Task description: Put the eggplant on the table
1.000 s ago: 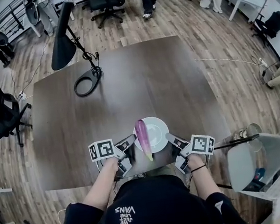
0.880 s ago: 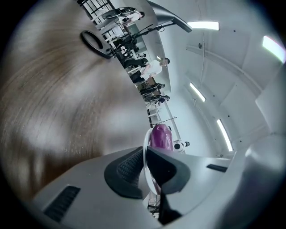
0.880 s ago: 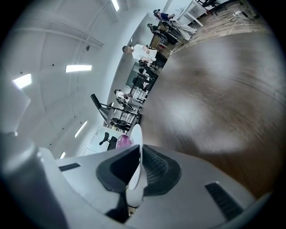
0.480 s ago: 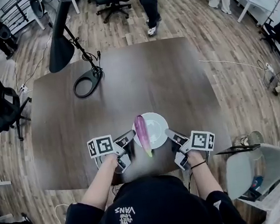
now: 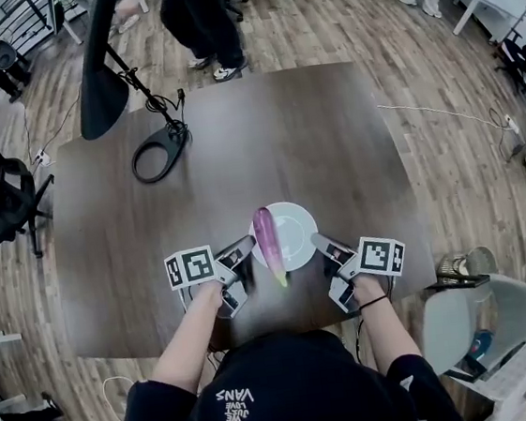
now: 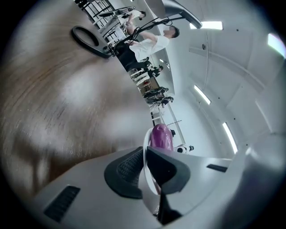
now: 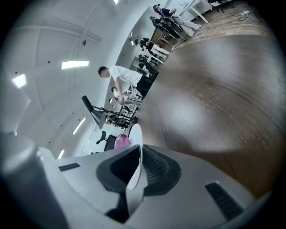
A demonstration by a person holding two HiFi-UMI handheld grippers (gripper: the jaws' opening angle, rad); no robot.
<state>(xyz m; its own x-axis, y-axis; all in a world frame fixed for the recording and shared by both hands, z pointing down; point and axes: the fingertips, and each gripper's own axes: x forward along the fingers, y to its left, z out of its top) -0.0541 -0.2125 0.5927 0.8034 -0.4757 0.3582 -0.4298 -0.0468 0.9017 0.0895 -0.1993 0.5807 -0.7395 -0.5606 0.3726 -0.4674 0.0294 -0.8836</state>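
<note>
Left gripper [image 5: 242, 249] and right gripper [image 5: 319, 242] jaws are pinching the plate's [image 5: 299, 229] opposite rims, the eggplant [image 5: 266, 237] lying on it between them. A lamp [image 5: 97, 82] is standing far ahead on the desk [image 5: 275, 147].

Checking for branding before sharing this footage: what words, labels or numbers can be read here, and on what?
"VANS": upside down on the person's dark shirt.
Smaller print below it on the shirt: too small to read.
Left marker cube and right marker cube: black-and-white patterns, no letters.
Nothing else readable.
</note>
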